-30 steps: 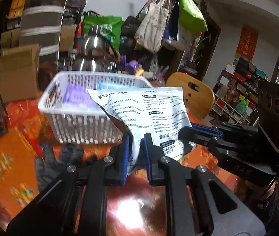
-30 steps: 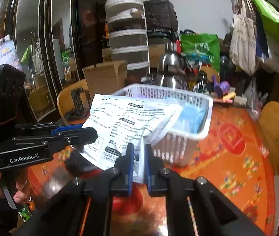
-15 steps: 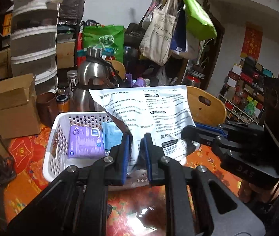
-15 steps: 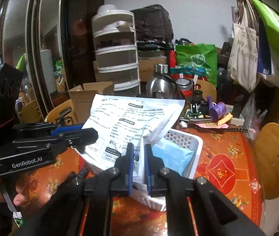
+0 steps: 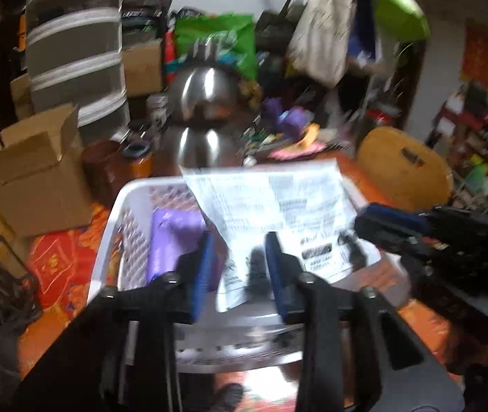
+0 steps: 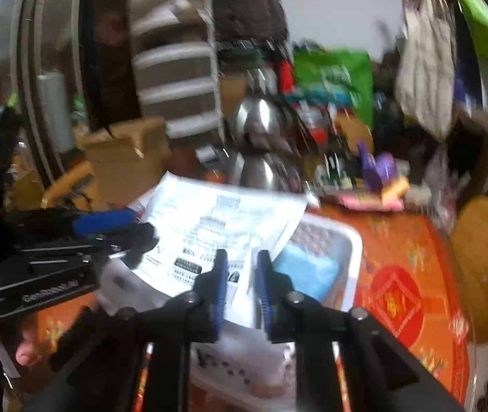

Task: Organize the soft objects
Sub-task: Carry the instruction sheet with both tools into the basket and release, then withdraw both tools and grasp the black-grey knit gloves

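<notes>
A white printed soft packet lies over the white plastic basket; it also shows in the right wrist view. My left gripper is open, jaws spread on either side of the packet's lower edge, not clamping it. My right gripper is open too, just over the packet's near corner above the basket. A purple pack and a light blue pack lie inside the basket. Both views are blurred.
The basket stands on a red-orange patterned table. Behind it are steel kettles, an open cardboard box, brown jars and clutter. A wooden chair back stands at right.
Both grippers have opened and let go of the white packet, which has dropped from held upright above the basket to lying in it. Both cameras tilted down.
</notes>
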The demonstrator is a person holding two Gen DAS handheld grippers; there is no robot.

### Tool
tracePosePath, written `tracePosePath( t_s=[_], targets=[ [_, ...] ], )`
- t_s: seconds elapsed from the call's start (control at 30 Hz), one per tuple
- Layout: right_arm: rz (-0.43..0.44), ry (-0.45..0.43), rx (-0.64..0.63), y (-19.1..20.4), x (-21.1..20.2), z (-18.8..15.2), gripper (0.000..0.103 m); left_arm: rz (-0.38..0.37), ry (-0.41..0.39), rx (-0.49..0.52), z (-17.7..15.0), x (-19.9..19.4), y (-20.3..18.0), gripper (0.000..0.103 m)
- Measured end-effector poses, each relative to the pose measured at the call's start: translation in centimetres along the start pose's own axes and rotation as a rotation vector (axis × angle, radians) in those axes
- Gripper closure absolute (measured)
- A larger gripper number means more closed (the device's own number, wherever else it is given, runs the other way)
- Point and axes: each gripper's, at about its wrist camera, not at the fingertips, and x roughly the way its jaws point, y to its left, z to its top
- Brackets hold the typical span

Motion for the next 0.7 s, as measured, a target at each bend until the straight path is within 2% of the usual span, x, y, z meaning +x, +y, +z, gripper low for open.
tracePosePath(
  t_s=[0.1,0.17,0.27,0.47,0.63,0.7],
  targets=[
    [-0.019,0.039,0.048,-1.5,0.8,-1.4,0.065,0.038,0.040,0.003,-1.4,1.8,0.8,0.060],
    [-0.028,0.036,0.051,-1.9,0.5,-1.9,0.050,0.053,0.043,0.013,-2.1,2.0,1.2,0.048],
    [-0.032,0.018,0.057,-2.2,-0.4,-2.5,0.043,0.041,0.043,-0.012,-2.6,1.6,1.9,0.047],
    [-0.003,-0.013,0.057,-0.2,-3.6,-5.4,0.038,0.051,0.032,-0.029,-4.9,-2.1,2.4,0.044],
    [0.042,-0.033,0.056,2.6,-5.5,-9.9,0.028,0.039,0.031,-0.064,-10.2,-7.0,3.6,0.038],
    [0.060,-0.008,0.045,4.0,-5.7,-11.4,0.027,0.053,0.021,-0.067,-12.6,-8.7,4.2,0.037]
  ],
)
